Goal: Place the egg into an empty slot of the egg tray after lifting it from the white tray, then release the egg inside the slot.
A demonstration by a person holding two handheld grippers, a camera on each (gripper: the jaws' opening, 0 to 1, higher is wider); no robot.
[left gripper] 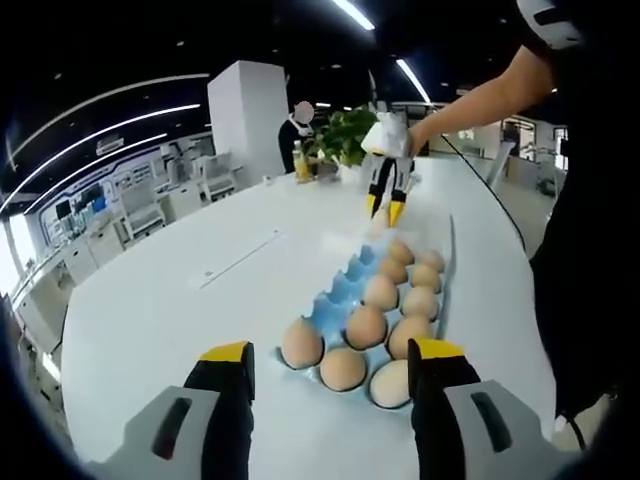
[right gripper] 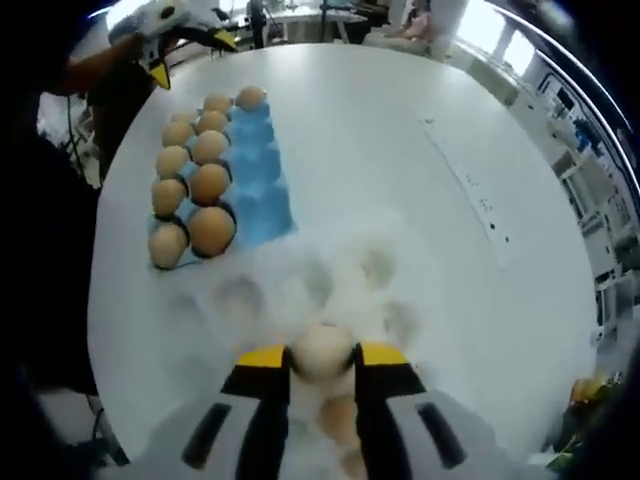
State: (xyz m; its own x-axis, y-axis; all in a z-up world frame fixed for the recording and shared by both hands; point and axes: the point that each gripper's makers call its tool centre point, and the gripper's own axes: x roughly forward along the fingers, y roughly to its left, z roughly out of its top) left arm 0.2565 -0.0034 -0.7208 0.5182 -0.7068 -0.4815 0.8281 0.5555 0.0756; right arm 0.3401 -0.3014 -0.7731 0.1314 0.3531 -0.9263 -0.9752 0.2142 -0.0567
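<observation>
In the right gripper view my right gripper [right gripper: 323, 356] is shut on a pale egg [right gripper: 322, 349] just above the white tray [right gripper: 245, 298], where another egg [right gripper: 340, 416] lies below it. Beyond stands the blue egg tray [right gripper: 264, 195], with eggs in two rows, one egg [right gripper: 250, 97] at the far end of the third row, and that row's other slots bare. In the left gripper view my left gripper [left gripper: 332, 352] is open at the near end of the blue egg tray [left gripper: 342, 287]. The right gripper [left gripper: 385, 208] hangs over the white tray [left gripper: 350, 236] at the far end.
The round white table [left gripper: 150, 310] carries a thin paper strip [left gripper: 240, 258] left of the trays. A green plant [left gripper: 345, 135] and bottles stand at the far edge. The person's arm [left gripper: 480, 95] reaches in from the right. The left gripper [right gripper: 190, 45] shows beyond the blue tray.
</observation>
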